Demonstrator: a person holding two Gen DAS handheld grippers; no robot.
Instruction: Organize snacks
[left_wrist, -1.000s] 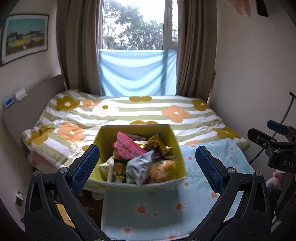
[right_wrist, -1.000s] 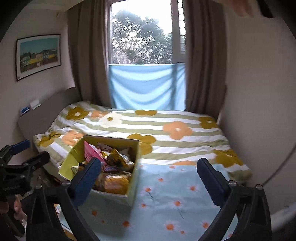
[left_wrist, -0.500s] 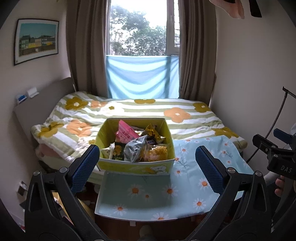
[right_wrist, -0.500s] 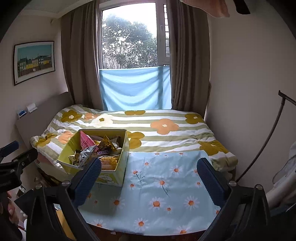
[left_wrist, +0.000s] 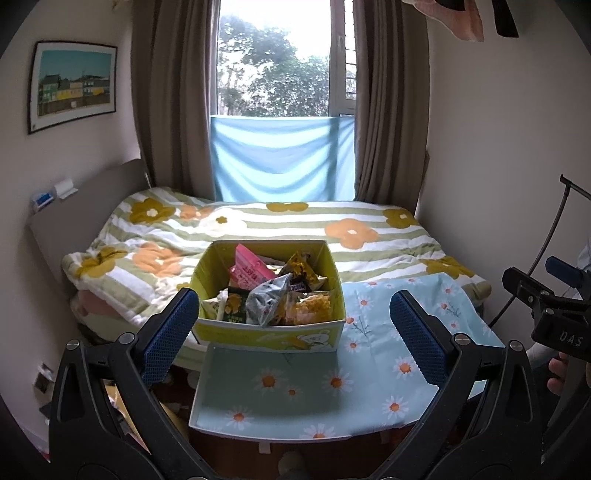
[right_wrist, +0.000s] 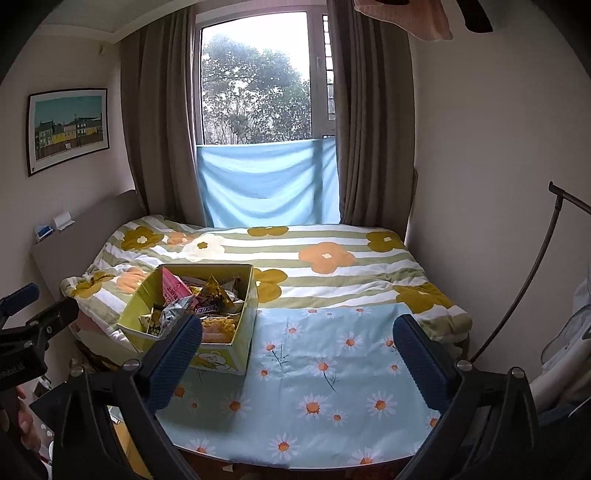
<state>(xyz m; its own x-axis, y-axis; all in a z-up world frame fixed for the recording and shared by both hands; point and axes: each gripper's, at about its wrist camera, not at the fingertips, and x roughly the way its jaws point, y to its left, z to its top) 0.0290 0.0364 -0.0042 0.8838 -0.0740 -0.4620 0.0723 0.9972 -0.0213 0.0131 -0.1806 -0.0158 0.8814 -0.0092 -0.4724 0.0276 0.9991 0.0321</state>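
Both grippers' jaws spread, empty, short of the snack box (left_wrist: 273, 334) on daisy cloth (right_wrist: 332, 376), perhaps a table.

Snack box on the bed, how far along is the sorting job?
Nothing looks done: the snacks, including the pink packet and the silver bag, sit jumbled in the yellow box. Nothing is in hand; the left gripper and right gripper are away from the box, jaws open and empty. All the sorting is left; the daisy cloth beside the box carries no snacks.
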